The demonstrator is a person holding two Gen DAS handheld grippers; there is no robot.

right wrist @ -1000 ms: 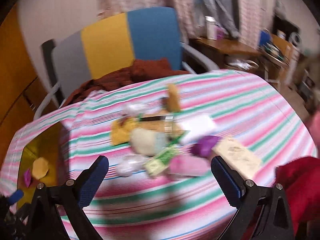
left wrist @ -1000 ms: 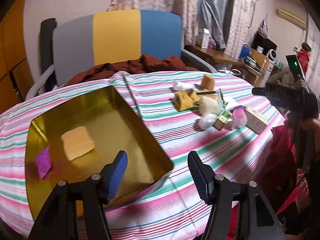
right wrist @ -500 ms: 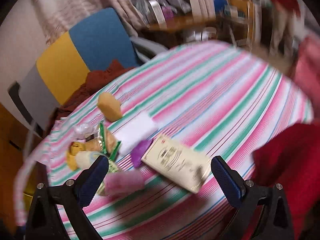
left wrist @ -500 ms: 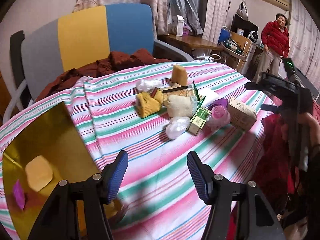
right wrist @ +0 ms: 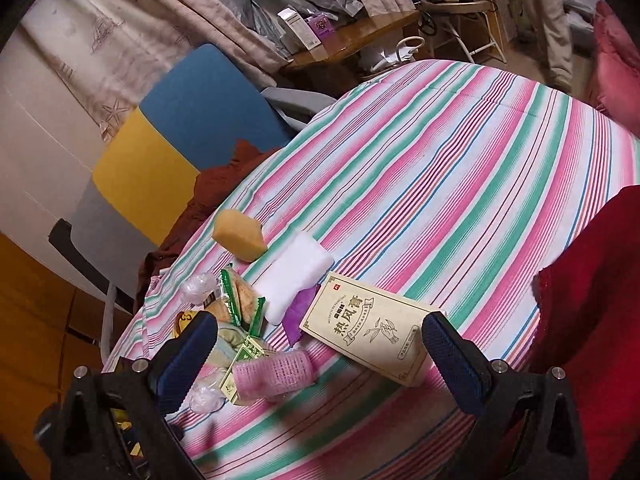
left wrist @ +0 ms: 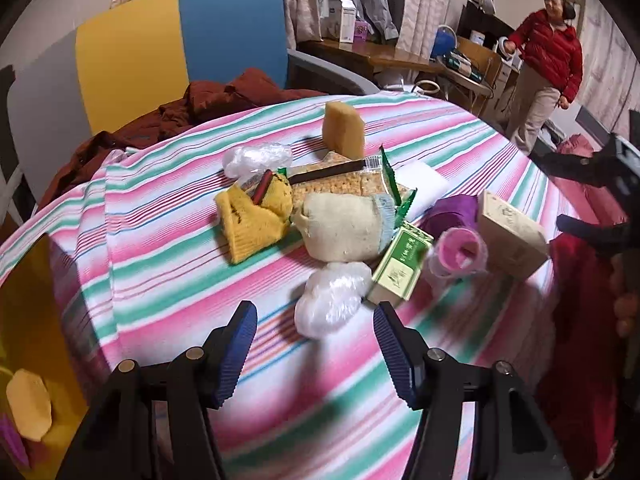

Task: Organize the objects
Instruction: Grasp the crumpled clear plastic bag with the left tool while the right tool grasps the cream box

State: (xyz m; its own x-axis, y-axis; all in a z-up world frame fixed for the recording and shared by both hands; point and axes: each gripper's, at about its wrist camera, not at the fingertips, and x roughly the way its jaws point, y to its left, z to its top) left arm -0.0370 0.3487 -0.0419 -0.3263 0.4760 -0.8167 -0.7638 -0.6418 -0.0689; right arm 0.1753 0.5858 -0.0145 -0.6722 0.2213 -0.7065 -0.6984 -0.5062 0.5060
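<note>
Clutter sits mid-desk [left wrist: 168,208]. Nearest, the left tool [left wrist: 314,350] gapes empty just short of a white plastic bundle [left wrist: 332,296]; the right tool [right wrist: 320,354] spreads wide, empty, over the beige box [right wrist: 370,338]. Farther off stands a yellow sponge [left wrist: 343,130].

chair [left wrist: 180,36]: grey, yellow, blue back | brown cloth [left wrist: 208,108]: on its seat | person [left wrist: 540,72]: red jacket, standing

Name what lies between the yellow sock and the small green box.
In the left wrist view, a cream sock lies between the yellow sock and the small green box.
</note>
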